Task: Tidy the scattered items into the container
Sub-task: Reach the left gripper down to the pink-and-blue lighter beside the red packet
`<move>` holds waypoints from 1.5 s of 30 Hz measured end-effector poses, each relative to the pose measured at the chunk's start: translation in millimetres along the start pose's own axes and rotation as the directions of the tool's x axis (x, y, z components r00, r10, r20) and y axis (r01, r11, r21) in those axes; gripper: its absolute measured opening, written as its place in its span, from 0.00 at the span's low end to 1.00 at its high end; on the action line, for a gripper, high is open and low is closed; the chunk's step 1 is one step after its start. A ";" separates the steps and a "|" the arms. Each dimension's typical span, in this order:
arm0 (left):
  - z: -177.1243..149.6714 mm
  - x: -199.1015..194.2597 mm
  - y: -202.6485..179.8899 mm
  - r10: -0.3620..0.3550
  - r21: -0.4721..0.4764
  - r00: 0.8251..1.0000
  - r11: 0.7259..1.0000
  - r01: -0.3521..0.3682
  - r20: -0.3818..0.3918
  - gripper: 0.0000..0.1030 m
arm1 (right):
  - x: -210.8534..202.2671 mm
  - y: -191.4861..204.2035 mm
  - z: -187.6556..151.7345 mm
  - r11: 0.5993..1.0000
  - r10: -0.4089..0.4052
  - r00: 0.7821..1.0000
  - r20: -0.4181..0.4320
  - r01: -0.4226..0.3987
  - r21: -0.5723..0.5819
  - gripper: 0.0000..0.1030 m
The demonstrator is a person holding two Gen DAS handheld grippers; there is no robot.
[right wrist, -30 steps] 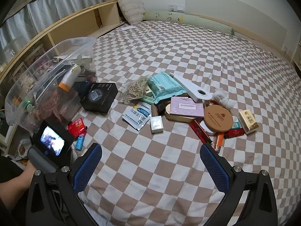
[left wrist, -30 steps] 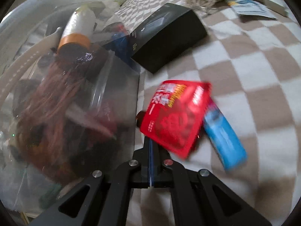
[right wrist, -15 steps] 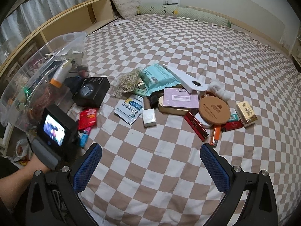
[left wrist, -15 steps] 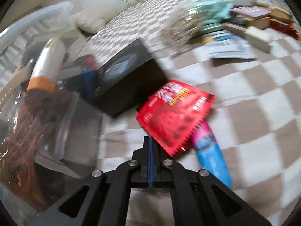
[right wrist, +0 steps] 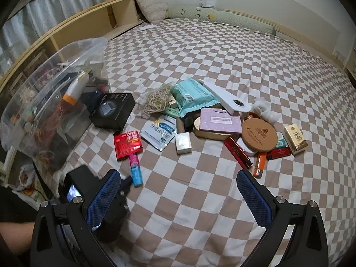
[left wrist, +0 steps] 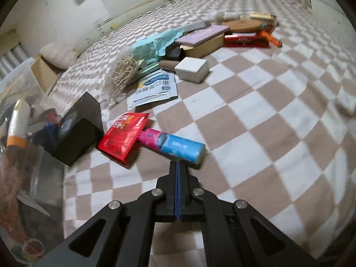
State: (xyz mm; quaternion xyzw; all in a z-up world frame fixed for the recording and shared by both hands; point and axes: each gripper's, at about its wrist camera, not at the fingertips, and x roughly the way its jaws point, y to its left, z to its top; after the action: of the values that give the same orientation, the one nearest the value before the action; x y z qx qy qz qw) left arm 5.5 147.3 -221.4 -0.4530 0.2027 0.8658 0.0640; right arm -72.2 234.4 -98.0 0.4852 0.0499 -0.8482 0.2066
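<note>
Left wrist view: blue-and-pink cylindrical tube [left wrist: 175,146] lies on checkered bed [left wrist: 255,120], tucked under red foil sachet [left wrist: 123,138] at its 10 o'clock. Left gripper [left wrist: 177,166] fingers pressed together, empty, tip just short of tube. Clear plastic storage container [right wrist: 44,93] at 9 o'clock, black box [left wrist: 75,133] beside it. Right gripper [right wrist: 178,198] fingers wide apart, empty, hovering. Main clutter pile toward 1 o'clock. Step, judged: approach to pick. Next: spread fingers, straddle tube.
</note>
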 end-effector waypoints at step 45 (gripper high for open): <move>-0.2 32.0 85.1 -0.268 -0.529 0.963 0.818 0.225 -0.005 0.18 | 60.8 -23.9 3.9 0.977 0.043 0.983 -0.179 -0.004 0.212 1.00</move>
State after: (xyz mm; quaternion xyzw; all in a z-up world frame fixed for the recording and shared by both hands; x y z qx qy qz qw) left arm -38.0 67.4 -222.5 -0.5094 -0.0988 0.8538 0.0417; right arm -111.8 236.7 -150.0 0.5808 -0.0273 -0.7980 0.1584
